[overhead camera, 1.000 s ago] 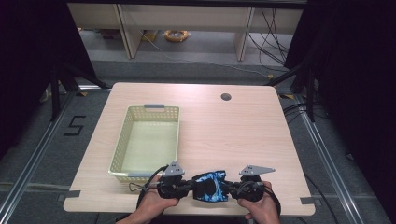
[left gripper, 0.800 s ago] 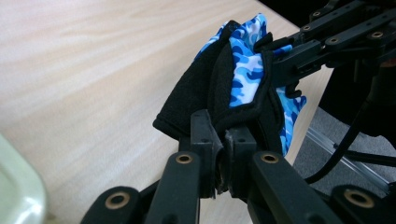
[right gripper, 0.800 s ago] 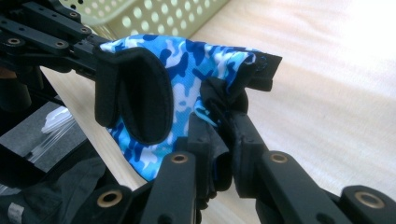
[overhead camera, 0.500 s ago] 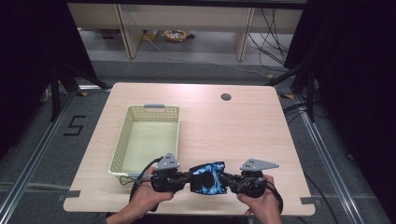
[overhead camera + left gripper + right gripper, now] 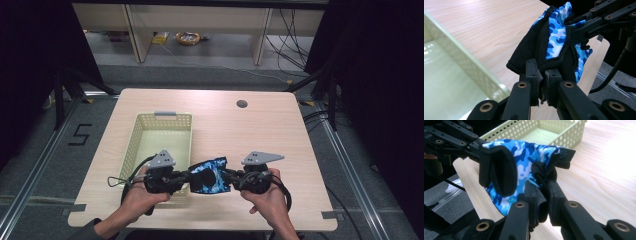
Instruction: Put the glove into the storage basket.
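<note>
**Soft glove pinched at both ends**

Tongs first: my left gripper is clamped tight on the black edge of the glove, and my right gripper is clamped on the bunched fabric at the opposite end. Between them the glove hangs clear of the table, its blue camouflage cloth sagging and folding in the middle.

I judge it light and limp: it has no stiffness of its own and droops wherever I don't hold it. The padded black trim looks like the best hold, thicker and less likely to slide out than the thin printed cloth. It isn't fragile, but a shallow pinch could slip.

Just beyond my left gripper stands the basket, open-topped, near enough for a drop.
</note>
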